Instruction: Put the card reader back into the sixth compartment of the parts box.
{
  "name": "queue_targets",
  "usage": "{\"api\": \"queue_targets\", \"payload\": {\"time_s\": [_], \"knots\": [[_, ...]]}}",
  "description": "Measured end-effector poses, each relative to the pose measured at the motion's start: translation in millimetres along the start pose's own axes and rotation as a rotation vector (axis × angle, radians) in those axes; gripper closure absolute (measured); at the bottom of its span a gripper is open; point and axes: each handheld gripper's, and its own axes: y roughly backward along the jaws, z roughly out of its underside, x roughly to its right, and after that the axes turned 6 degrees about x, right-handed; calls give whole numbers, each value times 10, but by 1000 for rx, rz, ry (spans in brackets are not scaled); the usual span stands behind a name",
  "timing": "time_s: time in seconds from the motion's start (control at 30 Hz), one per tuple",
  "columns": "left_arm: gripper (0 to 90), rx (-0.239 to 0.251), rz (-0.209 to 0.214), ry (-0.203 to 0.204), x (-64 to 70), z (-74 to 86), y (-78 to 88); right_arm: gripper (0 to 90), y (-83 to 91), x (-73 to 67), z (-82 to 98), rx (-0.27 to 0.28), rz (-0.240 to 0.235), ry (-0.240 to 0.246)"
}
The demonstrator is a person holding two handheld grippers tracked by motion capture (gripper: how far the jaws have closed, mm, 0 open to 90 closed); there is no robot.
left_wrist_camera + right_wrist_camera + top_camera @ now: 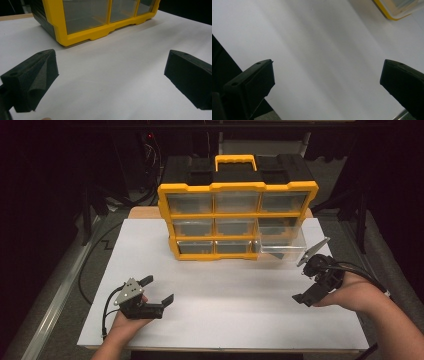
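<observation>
A yellow organiser cabinet (237, 217) with three rows of clear drawers stands at the back middle of the white table (230, 315). A clear drawer (282, 247) juts out at its lower right. My left gripper (158, 290) rests at the front left, open, with nothing between its jaws; in the left gripper view my left gripper (111, 75) points at the cabinet's bottom row (100, 17). My right gripper (307, 280) hovers at the right, just in front of the pulled-out drawer. In the right gripper view my right gripper (327, 82) stands wide open over bare table.
The cabinet has a yellow carry handle (236, 160) on top. A black cable (92, 265) trails off the table's left side. Dark floor and frame legs surround the table. A corner of the yellow cabinet (397, 10) shows at the top right of the right gripper view.
</observation>
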Motion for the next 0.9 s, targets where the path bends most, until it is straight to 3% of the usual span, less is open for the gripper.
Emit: {"api": "queue_targets", "payload": {"time_s": [0.9], "knots": [[2, -2, -3, 0, -3, -4, 3, 1, -981, -196, 112, -58, -12, -9]]}}
